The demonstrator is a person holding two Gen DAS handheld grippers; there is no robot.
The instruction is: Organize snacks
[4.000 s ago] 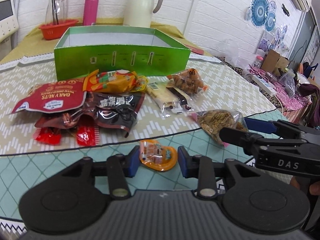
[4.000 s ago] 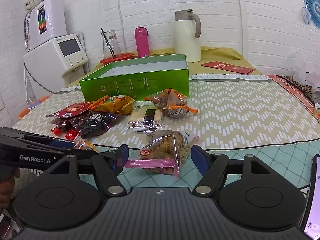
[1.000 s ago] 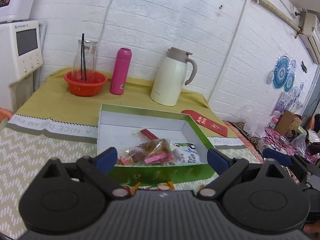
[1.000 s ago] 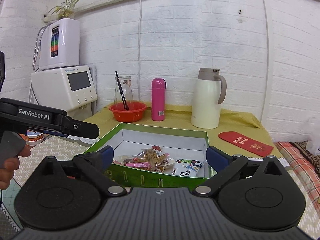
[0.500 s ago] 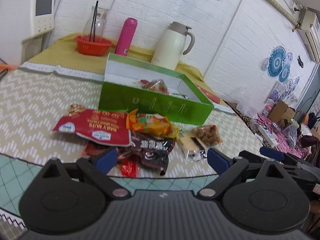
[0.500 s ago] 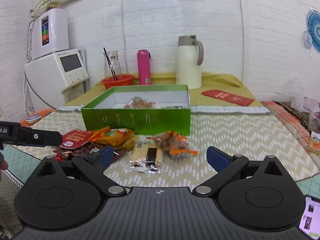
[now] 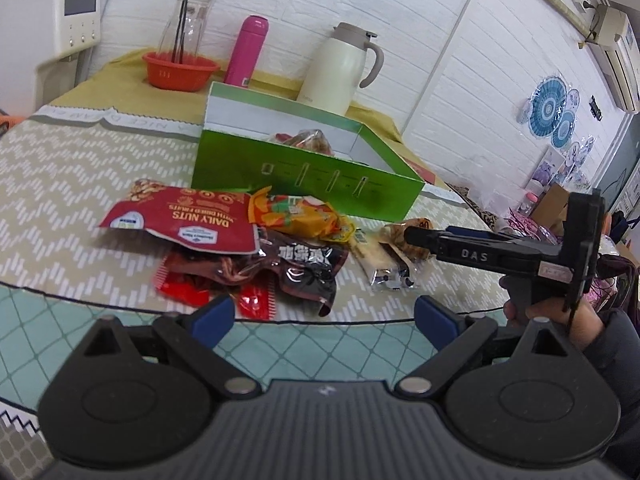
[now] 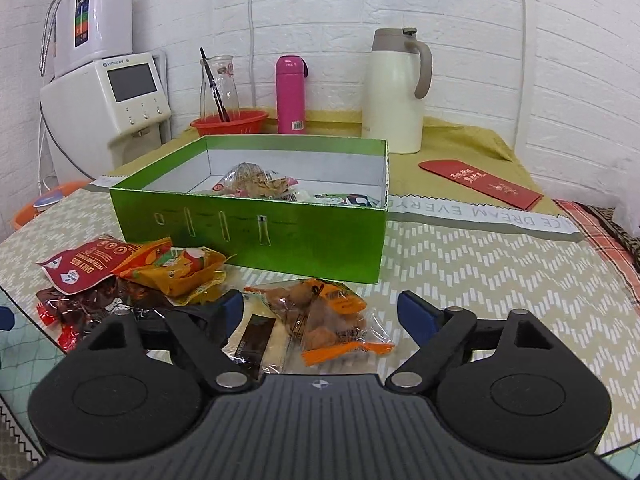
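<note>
The right gripper (image 8: 320, 312), jaws closing but still clear, straddled the clear orange-trimmed snack bag (image 8: 328, 316) lying crosswise just before the green box (image 8: 280, 236); the left gripper (image 7: 324, 316) stood wide, empty.

Black left gripper (image 7: 324, 316) with blue pads, round silver pivots, ribbed grey housing, right gripper (image 7: 416, 236) lettered "DAS", dark grey sleeve (image 7: 616, 344)

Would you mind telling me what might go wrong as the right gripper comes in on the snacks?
The right gripper is closing around the clear bag of brown snacks, whose slippery film may slide out. The wafer packet touches it and could get dragged. The green box stands close behind, so a low lift might clip its wall.
</note>
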